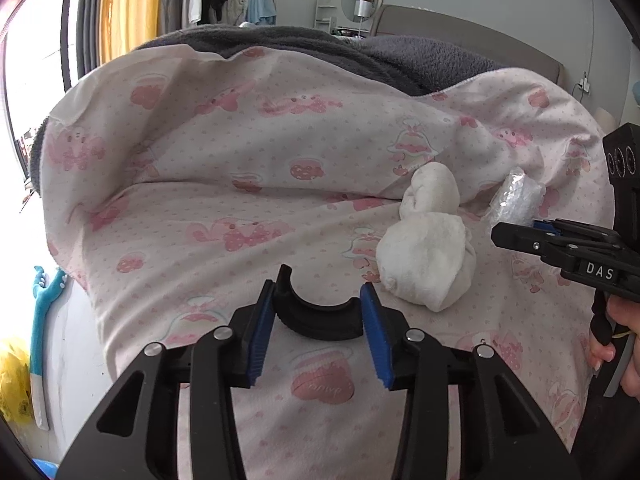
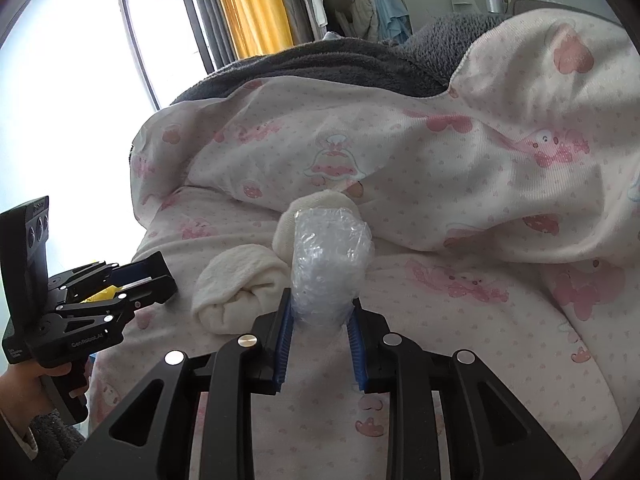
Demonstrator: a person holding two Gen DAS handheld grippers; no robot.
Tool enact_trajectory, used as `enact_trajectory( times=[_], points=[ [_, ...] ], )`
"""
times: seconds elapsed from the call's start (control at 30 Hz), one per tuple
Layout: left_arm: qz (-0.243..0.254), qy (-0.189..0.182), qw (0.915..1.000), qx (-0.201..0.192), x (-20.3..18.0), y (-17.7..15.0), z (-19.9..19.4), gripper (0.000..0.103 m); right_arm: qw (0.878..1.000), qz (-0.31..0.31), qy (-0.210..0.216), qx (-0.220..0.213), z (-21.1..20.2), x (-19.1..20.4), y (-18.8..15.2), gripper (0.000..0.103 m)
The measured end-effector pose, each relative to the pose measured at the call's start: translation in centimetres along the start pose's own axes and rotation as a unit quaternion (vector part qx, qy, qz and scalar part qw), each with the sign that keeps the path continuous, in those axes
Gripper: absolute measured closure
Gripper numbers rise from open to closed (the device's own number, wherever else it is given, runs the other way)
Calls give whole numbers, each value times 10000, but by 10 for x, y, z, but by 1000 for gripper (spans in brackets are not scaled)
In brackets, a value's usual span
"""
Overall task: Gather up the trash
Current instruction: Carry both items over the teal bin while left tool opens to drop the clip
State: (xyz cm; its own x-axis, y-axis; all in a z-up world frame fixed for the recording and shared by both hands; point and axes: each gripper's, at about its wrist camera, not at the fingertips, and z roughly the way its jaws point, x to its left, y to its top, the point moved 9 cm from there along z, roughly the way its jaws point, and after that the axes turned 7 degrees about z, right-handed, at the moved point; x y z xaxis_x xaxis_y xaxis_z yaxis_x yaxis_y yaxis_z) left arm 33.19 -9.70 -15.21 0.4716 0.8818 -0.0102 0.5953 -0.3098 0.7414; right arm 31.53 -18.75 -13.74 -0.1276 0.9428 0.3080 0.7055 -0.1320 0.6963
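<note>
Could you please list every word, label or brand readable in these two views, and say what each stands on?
"DAS": white letters on the body of the right gripper, seen from the left wrist.
"GenRobot.AI": on the side of the left gripper, seen from the right wrist.
Small print at the lower rear of the left gripper: too small to read.
Pink script on the quilt: too blurred to read.

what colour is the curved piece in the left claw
Black curved piece, between the blue pads; clearest in the left wrist view.

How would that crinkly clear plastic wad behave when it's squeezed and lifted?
The clear plastic wad looks crumpled and thin, so probably very light. It bulges above the right claw pinching it, so likely squashy. Its glossy film may be slippery.
</note>
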Motion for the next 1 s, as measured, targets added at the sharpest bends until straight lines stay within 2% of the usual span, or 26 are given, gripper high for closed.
enact_trajectory(
  times=[0.43,0.77,1.0],
  points=[
    [-404,108,9991,-111,15,-11,-34,59,9994,-220,245,-37,-19,47,0,77],
    [-792,387,9960,-123,48,-32,-69,60,9972,-499,562,-37,-28,101,-1,77],
    [-1000,653,9928,32,78,-56,-85,60,9940,-749,801,7,-29,147,-5,77]
  ],
)
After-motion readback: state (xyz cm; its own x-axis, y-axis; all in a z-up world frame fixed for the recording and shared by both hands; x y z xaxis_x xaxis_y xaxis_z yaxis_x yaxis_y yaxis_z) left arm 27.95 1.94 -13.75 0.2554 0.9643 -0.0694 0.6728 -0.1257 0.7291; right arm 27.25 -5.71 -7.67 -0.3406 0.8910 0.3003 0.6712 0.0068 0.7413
